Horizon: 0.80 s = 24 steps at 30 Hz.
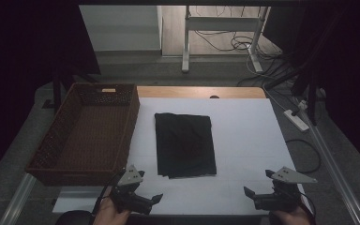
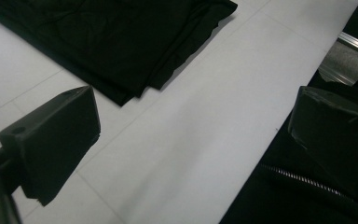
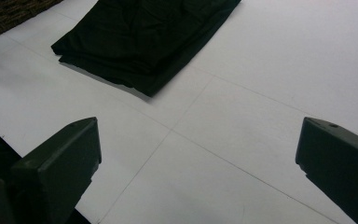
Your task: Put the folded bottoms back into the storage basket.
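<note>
Cloth, black point(image 1: 185, 145): one folded rectangle, matte and soft, lay flat at the middle of the white table cover point(image 1: 243, 136), long side running near to far. Layered edges showed at its near corner, slightly uneven, several plies thick.

Left gripper point(image 1: 143, 190): I held it at the near left edge of the table, jaws spread wide with nothing between them, apart from the cloth. Right gripper point(image 1: 260, 187): I held it at the near right edge, jaws likewise spread and empty, well apart from the cloth.

Step, as I judged it: approach, before any grasp. The next move called for bringing both grippers forward to the near corners and pinching every ply at once, since loose layers could slip.

Basket, brown wicker point(image 1: 56, 136): rectangular, coarse weave, empty, stood just left of the cloth at the table's left edge.

Table cover: smooth, white, faintly creased in lines.
</note>
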Motion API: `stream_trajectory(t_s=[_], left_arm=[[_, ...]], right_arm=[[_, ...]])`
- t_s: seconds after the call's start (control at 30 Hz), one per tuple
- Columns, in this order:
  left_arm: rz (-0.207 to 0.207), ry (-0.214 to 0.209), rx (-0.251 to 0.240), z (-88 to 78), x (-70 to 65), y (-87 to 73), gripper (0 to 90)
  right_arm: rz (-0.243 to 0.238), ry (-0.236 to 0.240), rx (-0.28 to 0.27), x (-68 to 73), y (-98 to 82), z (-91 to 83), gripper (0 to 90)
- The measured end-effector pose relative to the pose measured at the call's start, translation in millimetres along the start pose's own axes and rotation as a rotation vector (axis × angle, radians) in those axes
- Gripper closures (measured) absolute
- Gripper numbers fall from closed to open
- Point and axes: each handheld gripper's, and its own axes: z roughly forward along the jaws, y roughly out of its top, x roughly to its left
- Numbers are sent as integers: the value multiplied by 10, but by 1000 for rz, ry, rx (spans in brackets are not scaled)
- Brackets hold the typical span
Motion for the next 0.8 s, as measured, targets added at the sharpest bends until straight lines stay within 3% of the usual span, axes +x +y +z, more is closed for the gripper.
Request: stream_trajectory(t_s=[0.3, 0.67, 0.8], left_arm=[[-7, -2, 17, 128, 109, 143, 13], [-8, 8, 3, 277, 235, 236, 18], [8, 13, 0, 355, 282, 311, 19]], right_arm=[[3, 7, -9, -3, -4, -6, 10], [11, 10, -13, -11, -5, -10, 10], [12, 10, -14, -12, -5, -11, 10]])
